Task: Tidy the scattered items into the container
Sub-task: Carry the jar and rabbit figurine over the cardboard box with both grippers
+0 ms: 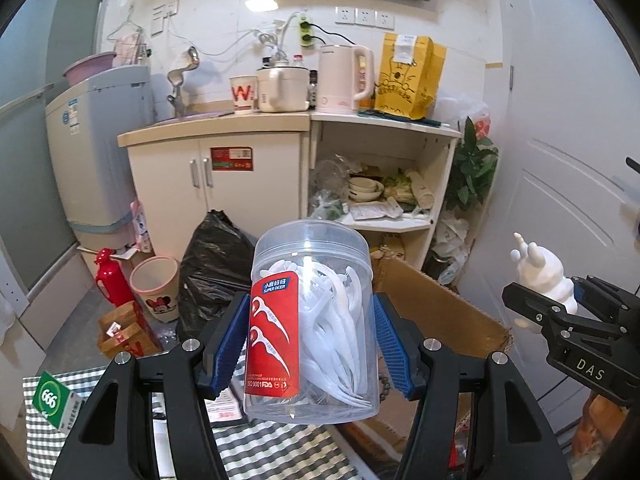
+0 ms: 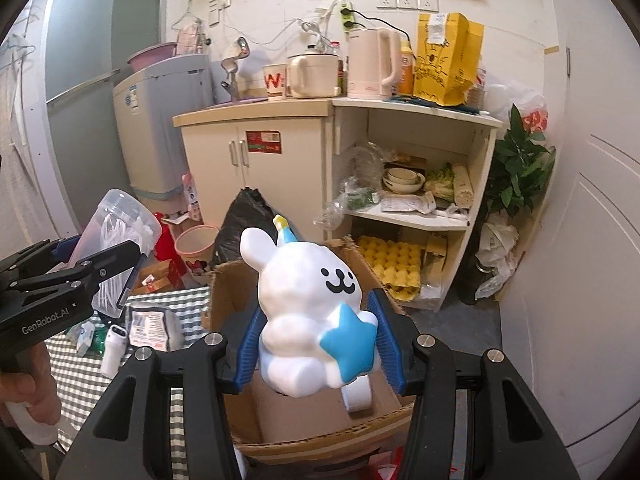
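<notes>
Cardboard box [image 2: 224, 300]: holds white roll only. Left gripper [image 1: 310, 344] clamps floss jar [image 1: 312, 320], right gripper [image 2: 316, 340] clamps rabbit toy [image 2: 304, 304] above box. Packets [image 2: 150, 326] remain on table.

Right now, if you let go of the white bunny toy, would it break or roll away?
Probably not roll: the bunny toy has a lumpy body. It looks glossy, so perhaps slippery between the right gripper pads. Whether it is breakable is unclear.

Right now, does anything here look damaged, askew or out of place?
The cardboard box has a torn, ragged rim along its back flap. Otherwise, the floss-pick jar and the rabbit figure sit upright in the claws.
</notes>
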A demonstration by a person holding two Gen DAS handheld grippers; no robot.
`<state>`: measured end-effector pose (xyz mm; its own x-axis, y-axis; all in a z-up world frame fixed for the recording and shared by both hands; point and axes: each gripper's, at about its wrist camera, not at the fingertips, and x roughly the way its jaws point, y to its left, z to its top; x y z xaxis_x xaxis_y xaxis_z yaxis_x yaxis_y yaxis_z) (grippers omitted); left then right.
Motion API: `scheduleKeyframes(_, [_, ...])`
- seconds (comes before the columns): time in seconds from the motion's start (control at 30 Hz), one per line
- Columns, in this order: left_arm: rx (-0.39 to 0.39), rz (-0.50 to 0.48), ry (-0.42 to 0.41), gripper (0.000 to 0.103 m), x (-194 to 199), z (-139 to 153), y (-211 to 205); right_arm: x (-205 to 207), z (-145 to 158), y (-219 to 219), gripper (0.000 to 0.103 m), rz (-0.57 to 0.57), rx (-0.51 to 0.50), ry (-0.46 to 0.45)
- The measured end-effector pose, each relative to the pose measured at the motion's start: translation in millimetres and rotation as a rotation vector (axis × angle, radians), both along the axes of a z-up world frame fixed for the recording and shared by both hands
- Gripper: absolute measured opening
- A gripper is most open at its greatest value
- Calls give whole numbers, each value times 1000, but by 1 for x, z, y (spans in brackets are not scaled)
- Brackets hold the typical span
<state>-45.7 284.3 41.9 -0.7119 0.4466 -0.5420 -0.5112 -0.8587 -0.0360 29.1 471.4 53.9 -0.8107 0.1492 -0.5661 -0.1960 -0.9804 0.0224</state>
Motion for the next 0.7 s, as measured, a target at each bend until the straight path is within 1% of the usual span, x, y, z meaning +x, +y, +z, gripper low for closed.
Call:
scheduleKeyframes(0.17, [-11,-40,-20,62,-7,-9,24,-6,-11,19,50,-25,-12,-29])
scheduleKeyframes(0.27, [-12,-63,-53,63,-14,-17,36,-12,-21,27,50,-29,-20,-54])
scheduleKeyframes(0.53, [-56,-104,-104,62,-36,-41,67,-39,-52,44,50,-33,-39,-134])
scheduleKeyframes(0.7, [-75,-123,-154,63,-50,-59,81,-55,-72,51,50,-35,-49,-187])
